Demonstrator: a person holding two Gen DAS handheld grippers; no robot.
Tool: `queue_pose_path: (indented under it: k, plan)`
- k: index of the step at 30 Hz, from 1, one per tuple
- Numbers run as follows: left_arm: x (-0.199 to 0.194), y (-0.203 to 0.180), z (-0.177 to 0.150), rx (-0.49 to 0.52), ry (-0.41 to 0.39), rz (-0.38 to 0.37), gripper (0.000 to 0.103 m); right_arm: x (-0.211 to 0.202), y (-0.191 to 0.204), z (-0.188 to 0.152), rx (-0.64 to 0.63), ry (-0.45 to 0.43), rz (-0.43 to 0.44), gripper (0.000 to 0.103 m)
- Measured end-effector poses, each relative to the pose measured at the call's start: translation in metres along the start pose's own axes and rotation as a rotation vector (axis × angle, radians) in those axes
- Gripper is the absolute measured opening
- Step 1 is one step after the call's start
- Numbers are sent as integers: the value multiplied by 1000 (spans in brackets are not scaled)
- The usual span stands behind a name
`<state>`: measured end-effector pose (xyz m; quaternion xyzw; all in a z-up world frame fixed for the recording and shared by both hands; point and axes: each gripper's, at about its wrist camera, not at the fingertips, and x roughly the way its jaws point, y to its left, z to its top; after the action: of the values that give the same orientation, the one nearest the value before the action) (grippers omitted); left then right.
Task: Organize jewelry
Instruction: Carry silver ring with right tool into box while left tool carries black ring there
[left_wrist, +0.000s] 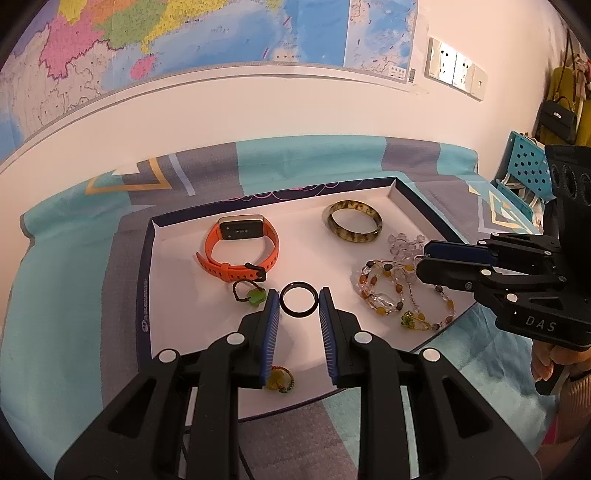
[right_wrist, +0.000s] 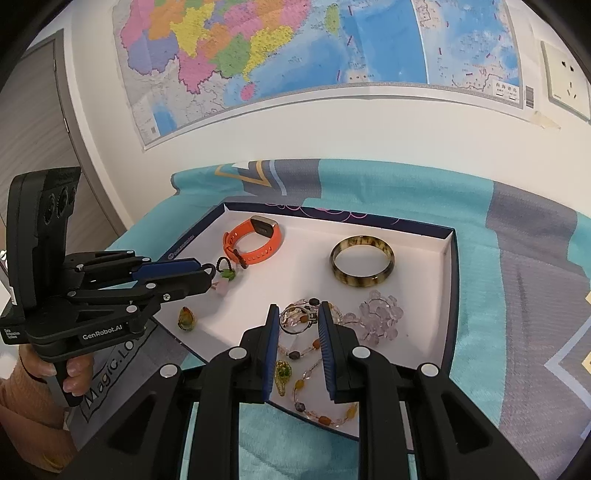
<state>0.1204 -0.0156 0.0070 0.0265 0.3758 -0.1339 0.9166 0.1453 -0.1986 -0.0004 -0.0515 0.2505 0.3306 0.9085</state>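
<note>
A shallow white box lid (left_wrist: 177, 325) (right_wrist: 424, 280) lies on the cloth and holds the jewelry. In it are an orange watch (left_wrist: 236, 243) (right_wrist: 255, 242), a mottled bangle (left_wrist: 354, 221) (right_wrist: 362, 264), a clear crystal bracelet (left_wrist: 404, 245) (right_wrist: 380, 315), tangled amber bead strands (left_wrist: 388, 291) (right_wrist: 306, 354), a green charm loop (left_wrist: 249, 291) (right_wrist: 225, 271) and a yellow charm (left_wrist: 279, 380) (right_wrist: 185, 317). My left gripper (left_wrist: 298, 303) (right_wrist: 212, 275) is open, its fingers either side of a black ring (left_wrist: 298, 300). My right gripper (right_wrist: 296, 317) (left_wrist: 421, 260) is open over the bead strands.
A teal and grey patterned cloth (left_wrist: 66, 295) (right_wrist: 517, 295) covers the table against a white wall with a map (right_wrist: 295, 55). A blue perforated basket (left_wrist: 524, 166) and bags (left_wrist: 557, 118) stand at the far right. A grey door (right_wrist: 33, 129) is at left.
</note>
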Motion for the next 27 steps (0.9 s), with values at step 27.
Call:
queue_pose_path:
  k: [27]
  plan:
    - [14,4,0,-18,29,9,23,11,-4,2,16,25,-3,19]
